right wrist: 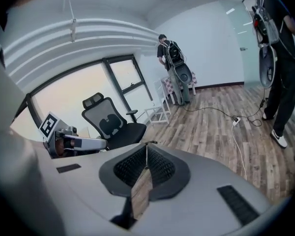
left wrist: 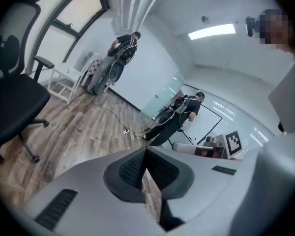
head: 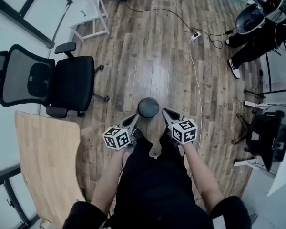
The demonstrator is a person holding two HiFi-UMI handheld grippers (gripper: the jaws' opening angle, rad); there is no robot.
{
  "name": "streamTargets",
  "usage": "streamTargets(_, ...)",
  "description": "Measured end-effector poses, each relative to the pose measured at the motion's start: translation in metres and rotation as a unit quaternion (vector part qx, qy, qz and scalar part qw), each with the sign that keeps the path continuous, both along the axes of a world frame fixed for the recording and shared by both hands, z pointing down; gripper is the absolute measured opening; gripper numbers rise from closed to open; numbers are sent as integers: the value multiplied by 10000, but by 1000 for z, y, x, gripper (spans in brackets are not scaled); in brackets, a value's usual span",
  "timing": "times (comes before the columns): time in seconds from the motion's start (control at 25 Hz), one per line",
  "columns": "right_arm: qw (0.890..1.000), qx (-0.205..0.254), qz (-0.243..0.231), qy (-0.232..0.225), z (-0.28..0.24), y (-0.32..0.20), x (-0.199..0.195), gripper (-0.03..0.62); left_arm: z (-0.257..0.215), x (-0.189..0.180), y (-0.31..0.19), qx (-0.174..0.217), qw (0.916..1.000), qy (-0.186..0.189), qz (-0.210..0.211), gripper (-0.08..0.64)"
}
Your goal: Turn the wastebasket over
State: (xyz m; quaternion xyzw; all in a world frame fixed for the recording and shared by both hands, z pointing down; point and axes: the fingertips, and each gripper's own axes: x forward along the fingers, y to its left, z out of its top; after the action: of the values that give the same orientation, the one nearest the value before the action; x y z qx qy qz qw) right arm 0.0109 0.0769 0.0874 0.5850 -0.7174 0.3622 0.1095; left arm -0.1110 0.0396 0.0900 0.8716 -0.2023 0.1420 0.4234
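Note:
The wastebasket is a round black shape on the wood floor, seen from straight above; I cannot tell which end faces up. My left gripper hangs just to its lower left and my right gripper just to its lower right, both above the floor and apart from it. In the left gripper view the left gripper has its ribbed pads pressed together with nothing between them. The right gripper is shut and empty as well. The wastebasket is hidden in both gripper views.
A black office chair stands at the left, with a wooden tabletop below it. A white side table is at the back. A white cable and power strip cross the floor. A person stands at the upper right.

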Motion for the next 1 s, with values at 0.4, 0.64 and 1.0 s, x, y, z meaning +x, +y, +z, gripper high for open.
streamTargets(0.4,9917,1140,239,546,-122,-18,11,37,-110,-10,-48,927,9954,257,-12,17)
streamTargets(0.64,9844,1641,217,592,-184,-18,14,37,-183,-2,-54,1696,9848,344,136,17)
streamTargets(1.0,9719,2229,72,746,-243,-33,10,34,-250,-5,-71,2386,9697,527,-55,17)
